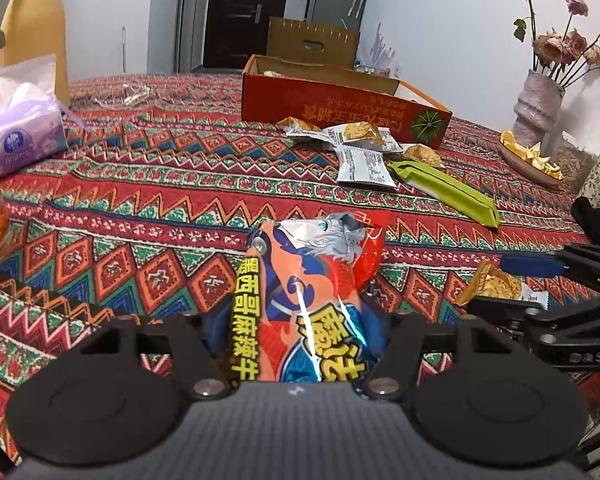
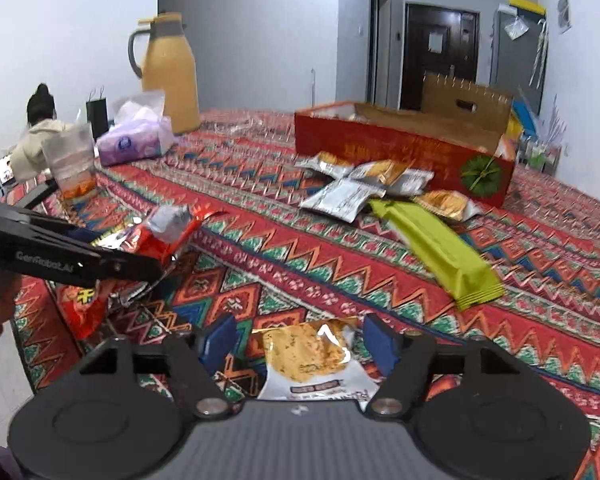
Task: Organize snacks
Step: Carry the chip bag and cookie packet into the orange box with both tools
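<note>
Orange snack bag (image 1: 304, 304): clamped lengthwise in left hand-held gripper (image 1: 300, 336), above surface (image 1: 140, 208). Cracker packet (image 2: 312, 356): between right hand-held gripper (image 2: 300, 344) pads, seemingly pinched. Red box (image 1: 340, 100) straight ahead, beyond loose packets.

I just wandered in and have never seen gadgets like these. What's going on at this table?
A person is tidying snacks on a patterned tablecloth, with a two-finger gripper in each hand. The left gripper holds an orange and red snack bag. The right gripper sits around a small cracker packet, though whether its pads press it is unclear. More packets and a green bar lie loose beside the open red box.
</note>
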A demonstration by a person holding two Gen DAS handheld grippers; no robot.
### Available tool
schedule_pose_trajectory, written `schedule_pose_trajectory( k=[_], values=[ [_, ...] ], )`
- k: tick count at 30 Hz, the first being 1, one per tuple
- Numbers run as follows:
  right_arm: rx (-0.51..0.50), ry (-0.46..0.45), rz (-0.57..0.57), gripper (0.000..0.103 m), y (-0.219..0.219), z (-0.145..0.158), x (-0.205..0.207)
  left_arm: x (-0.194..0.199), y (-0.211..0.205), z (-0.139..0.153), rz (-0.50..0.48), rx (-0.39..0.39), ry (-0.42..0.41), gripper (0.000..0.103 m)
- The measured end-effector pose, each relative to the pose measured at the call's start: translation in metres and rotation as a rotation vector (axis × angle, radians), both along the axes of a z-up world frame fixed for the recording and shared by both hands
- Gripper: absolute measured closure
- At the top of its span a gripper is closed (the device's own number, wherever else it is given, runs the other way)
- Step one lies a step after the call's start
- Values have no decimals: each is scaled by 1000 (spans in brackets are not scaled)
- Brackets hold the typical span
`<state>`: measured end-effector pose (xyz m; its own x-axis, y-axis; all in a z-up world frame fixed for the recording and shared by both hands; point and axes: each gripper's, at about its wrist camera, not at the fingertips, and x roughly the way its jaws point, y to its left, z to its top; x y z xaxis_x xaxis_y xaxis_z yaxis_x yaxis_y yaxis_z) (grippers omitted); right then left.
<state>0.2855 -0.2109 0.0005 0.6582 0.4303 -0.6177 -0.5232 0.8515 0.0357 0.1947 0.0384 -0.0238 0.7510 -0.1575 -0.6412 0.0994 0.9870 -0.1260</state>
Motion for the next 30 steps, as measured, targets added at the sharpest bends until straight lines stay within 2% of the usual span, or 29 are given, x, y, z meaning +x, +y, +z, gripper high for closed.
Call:
schedule_pose_trajectory(
  k=[1, 5, 9, 12, 15, 19, 23, 26, 30],
  values=[
    [-11, 1, -8, 49, 2, -1, 0, -1, 0, 1, 0, 0, -1, 44],
    [33, 17, -32, 50, -9, -3, -6, -10, -2, 8, -9, 4, -18, 45],
    [31, 11, -55, 52, -24, -3, -19, -10, -2, 21, -15, -8, -48, 45],
    [72, 27, -95, 63, -35, 1, -16, 4, -3, 34, -17, -21, -68, 45],
    [107, 10, -120, 67, -46, 14, -2, 31, -3, 52, -32, -35, -107, 45],
    [125, -67, -133, 67, -59, 44, 36, 81, -5, 82, -45, -47, -175, 45],
    [130, -137, -134, 67, -69, 75, 93, 152, -14, 111, -49, -35, -245, 45],
    [134, -158, -151, 67, -68, 93, 154, 213, -26, 123, -60, -42, -241, 45],
    [169, -103, -186, 67, -62, 96, 253, 300, -46, 121, -76, -46, -184, 45]
  ],
)
